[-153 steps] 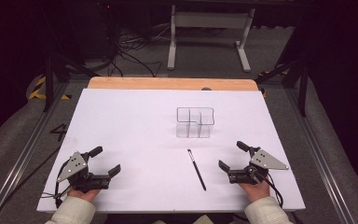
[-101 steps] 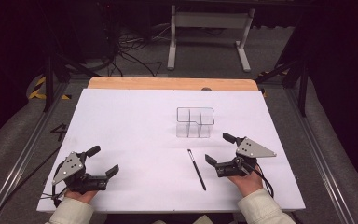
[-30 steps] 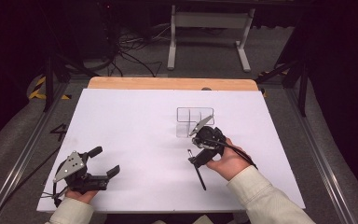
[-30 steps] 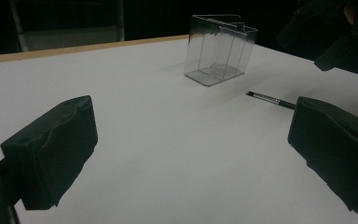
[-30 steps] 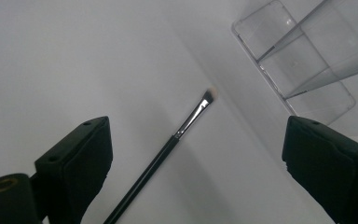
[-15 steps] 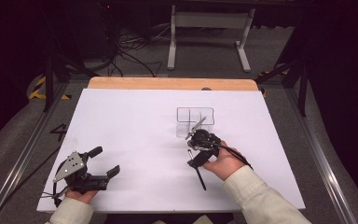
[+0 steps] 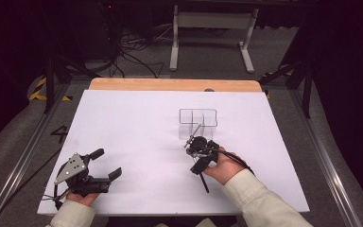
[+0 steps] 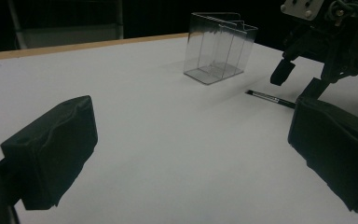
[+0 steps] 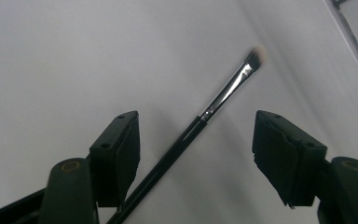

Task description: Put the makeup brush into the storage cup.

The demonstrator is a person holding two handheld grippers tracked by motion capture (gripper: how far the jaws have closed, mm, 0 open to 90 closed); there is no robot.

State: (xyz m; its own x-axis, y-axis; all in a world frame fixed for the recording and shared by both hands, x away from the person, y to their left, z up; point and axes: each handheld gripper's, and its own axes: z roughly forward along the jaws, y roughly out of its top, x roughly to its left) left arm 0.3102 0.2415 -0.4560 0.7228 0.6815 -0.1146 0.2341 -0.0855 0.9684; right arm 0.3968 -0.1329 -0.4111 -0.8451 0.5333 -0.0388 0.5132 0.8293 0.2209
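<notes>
A thin black makeup brush (image 9: 223,91) with a silver ferrule and pale tip lies flat on the white table (image 7: 132,127). My right gripper (image 7: 199,160) points down over it, and the handle (image 7: 203,182) sticks out below the hand. In the right gripper view the brush runs diagonally between the open jaws of the right gripper (image 9: 196,140). The jaws have just been closing, and the pads stand clear of the brush. A clear plastic organizer (image 7: 197,120) stands just beyond. My left gripper (image 7: 107,163) rests open near the front left with nothing in it.
In the left gripper view, the organizer (image 8: 219,46) stands upright behind the brush (image 8: 268,98), with the right gripper (image 8: 298,81) hovering over the brush's near end. A wooden strip (image 7: 170,84) borders the table's far edge. Dark floor with cables and a stand lies beyond.
My right hand came in from the table's right side to above the brush, sank toward it, and its jaws narrowed around the handle. The left gripper stayed put.
</notes>
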